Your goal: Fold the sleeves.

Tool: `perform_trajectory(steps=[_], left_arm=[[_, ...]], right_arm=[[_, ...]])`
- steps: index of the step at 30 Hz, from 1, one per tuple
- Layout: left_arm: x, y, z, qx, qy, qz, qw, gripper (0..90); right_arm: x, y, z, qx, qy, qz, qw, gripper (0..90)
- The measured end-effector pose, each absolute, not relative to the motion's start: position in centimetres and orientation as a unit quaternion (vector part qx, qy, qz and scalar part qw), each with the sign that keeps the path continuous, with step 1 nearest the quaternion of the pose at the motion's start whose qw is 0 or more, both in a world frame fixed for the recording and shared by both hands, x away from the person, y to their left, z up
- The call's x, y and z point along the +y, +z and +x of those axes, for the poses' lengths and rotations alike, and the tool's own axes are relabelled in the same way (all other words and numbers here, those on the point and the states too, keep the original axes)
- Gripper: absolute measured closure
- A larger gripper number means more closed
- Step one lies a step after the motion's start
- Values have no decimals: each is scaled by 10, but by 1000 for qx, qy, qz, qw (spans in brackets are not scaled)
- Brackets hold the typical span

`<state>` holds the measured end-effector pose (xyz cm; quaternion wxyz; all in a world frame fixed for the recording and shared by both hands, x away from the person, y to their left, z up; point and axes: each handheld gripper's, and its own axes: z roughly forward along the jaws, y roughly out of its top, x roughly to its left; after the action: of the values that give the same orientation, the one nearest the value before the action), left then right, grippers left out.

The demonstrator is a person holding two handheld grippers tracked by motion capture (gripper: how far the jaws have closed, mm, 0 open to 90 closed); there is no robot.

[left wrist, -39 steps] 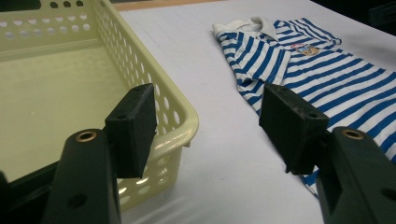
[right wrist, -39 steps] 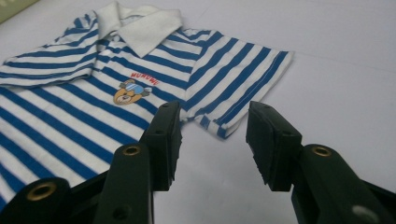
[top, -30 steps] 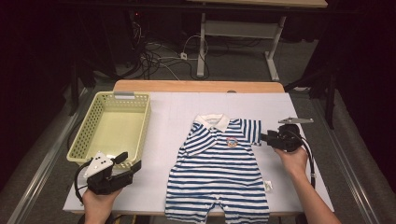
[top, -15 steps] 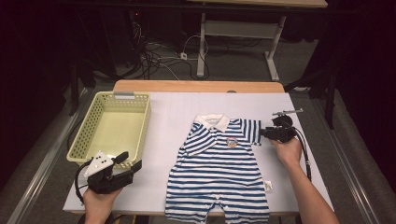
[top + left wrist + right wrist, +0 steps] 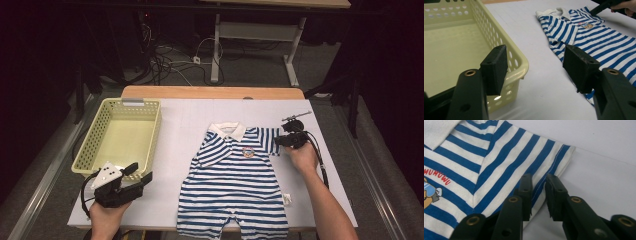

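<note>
one striped romper [image 5: 237,185] lies flat on the white table [image 5: 185,115], right of one yellow basket [image 5: 122,135]. the left gripper [image 5: 142,177] rests beside the basket, jaws wide apart around nothing. the right gripper [image 5: 537,195] has just been closing, its jaws straddling the sleeve hem [image 5: 550,168] with a narrow gap left; its own view reveals this.

Surface: pale counter [image 5: 200,115] with a wooden far edge.
Left side: empty yellow basket [image 5: 152,140].
Centre-right: blue-and-white striped baby romper [image 5: 235,185], lying flat.

Red chest print on striped romper [image 5: 461,170], partly cut off, reads "MUHUWU"
</note>
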<state>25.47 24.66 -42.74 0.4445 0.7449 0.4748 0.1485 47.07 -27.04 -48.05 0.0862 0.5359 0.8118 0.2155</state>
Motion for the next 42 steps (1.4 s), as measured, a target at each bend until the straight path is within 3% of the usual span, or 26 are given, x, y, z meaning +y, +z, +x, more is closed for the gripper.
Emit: perform_trajectory(steps=[3, 7, 23, 42], left_arm=[[246, -427, 254, 474, 148, 746, 445, 355], [246, -427, 254, 473, 149, 745, 446, 354], [246, -427, 254, 473, 150, 746, 444, 354], [245, -427, 254, 472, 150, 747, 443, 355]], right_arm=[[-268, -481, 471, 816, 217, 530, 78, 856], [-267, -480, 471, 818, 215, 528, 80, 870], [-257, -451, 461, 831, 245, 486, 115, 873], [-223, -430, 449, 855, 270, 429, 112, 873]])
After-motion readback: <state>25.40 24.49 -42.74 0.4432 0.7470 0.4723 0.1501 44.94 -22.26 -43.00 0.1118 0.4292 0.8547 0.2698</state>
